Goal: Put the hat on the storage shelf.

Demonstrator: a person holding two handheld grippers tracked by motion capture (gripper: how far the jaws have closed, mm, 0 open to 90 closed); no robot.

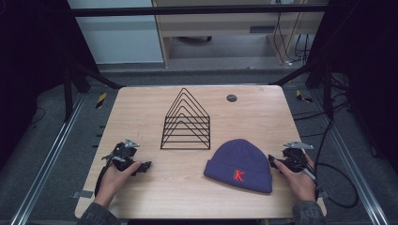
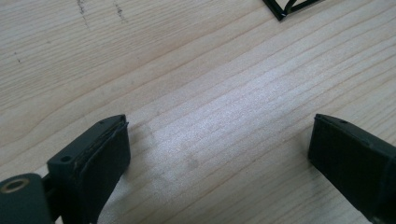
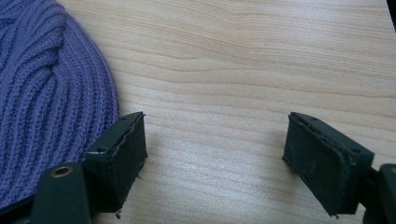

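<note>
Purple knit hat [image 1: 240,165] lies on the wooden table [image 1: 155,187], just beside the right gripper [image 1: 272,161]; left gripper [image 1: 146,166] apart; both jaws wide, empty.

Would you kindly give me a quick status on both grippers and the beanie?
Left gripper open, empty. Right gripper open beside purple beanie, beanie flat on the table. Wire rack behind, clear of both.

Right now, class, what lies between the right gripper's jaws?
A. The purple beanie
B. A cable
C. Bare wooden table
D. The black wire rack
C: in the right gripper view the right gripper stands open over bare table, with the purple beanie just beside one jaw.
</note>
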